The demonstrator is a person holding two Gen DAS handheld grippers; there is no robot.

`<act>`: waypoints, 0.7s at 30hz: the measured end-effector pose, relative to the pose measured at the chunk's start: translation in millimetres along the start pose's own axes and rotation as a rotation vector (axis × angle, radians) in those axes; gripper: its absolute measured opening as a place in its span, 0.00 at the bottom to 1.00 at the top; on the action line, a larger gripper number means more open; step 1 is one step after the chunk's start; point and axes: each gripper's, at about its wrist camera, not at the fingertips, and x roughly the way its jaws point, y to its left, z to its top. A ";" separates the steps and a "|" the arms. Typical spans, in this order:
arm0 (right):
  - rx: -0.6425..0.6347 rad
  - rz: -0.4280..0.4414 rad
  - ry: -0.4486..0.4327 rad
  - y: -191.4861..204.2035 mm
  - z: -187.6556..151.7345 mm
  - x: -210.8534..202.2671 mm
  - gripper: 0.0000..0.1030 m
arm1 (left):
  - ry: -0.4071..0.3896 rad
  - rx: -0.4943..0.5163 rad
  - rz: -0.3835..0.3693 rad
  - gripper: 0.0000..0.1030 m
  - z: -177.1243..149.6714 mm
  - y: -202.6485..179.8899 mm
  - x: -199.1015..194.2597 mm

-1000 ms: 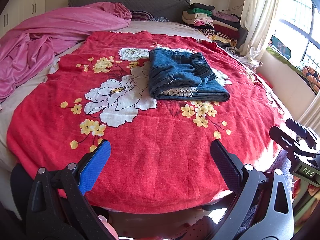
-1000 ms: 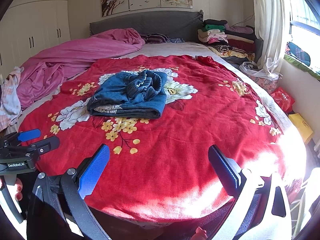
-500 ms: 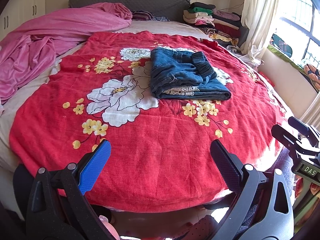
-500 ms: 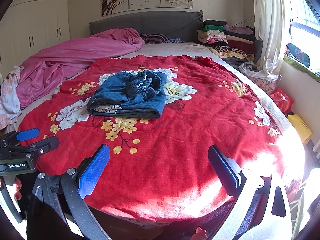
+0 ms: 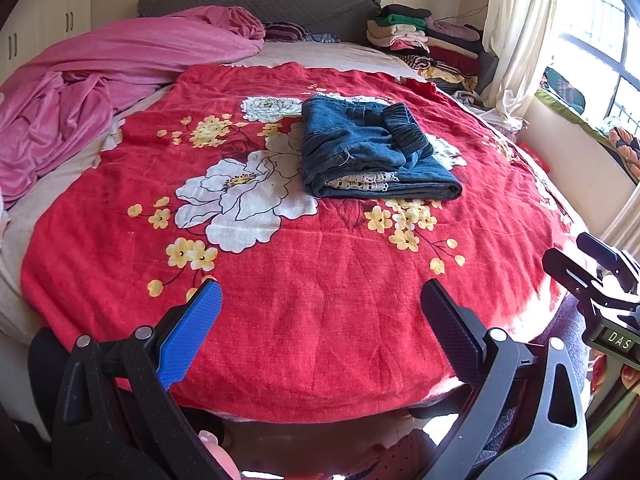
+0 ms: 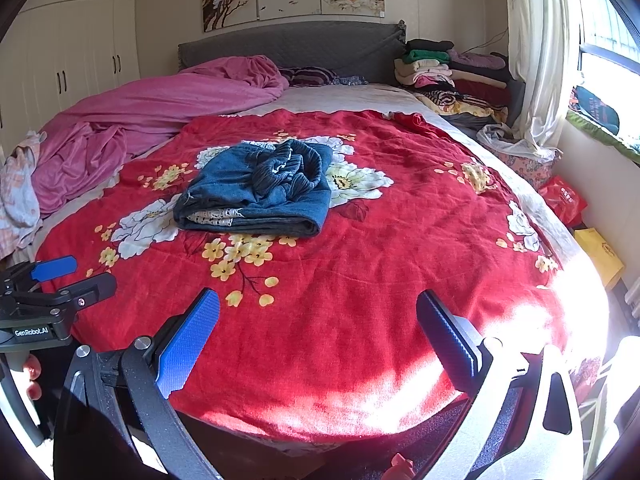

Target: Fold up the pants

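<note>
The pants [image 5: 372,152] lie folded on the bed [image 5: 320,320], soft, limp denim. Both claws, left [image 5: 320,320] and right [image 6: 318,328], are held wide open, empty. The thick folded edge is judged the best hold.

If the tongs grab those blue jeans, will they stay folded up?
Probably not: the jeans are soft layered denim, so they'd likely droop and unfold. The loose bunched waistband on top may slide off. They shouldn't roll.

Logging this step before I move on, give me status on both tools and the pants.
Left tool open, empty. Right tool open, empty. Pants folded in a bundle on the red floral blanket, well beyond both tools. Nothing between tools and pants.
</note>
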 end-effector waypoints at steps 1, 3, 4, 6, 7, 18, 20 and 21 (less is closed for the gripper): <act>0.000 0.000 0.002 0.5 -0.3 0.6 0.96 | 0.001 0.001 0.000 0.91 0.1 -0.3 0.1; 0.001 -0.004 0.002 0.2 -0.6 0.2 0.96 | 0.002 0.001 0.002 0.91 -0.1 0.1 -0.3; 0.001 -0.003 0.003 0.5 -0.9 1.0 0.96 | 0.004 0.002 0.003 0.91 0.2 -0.5 0.6; 0.003 -0.007 0.006 0.3 -1.3 1.0 0.96 | 0.012 0.001 0.006 0.91 0.1 0.7 1.5; 0.002 -0.007 0.008 0.4 -1.8 1.7 0.96 | 0.016 0.003 0.014 0.91 0.2 0.5 2.2; 0.015 -0.016 0.039 -4.4 -4.6 11.6 0.96 | 0.065 -0.031 0.018 0.91 2.8 7.9 13.0; 0.025 -0.014 0.047 -9.5 -6.7 14.5 0.96 | 0.063 -0.066 -0.035 0.91 6.5 18.0 12.9; 0.031 -0.014 0.050 -13.2 -6.9 16.1 0.96 | 0.052 -0.087 -0.053 0.91 10.6 25.7 12.3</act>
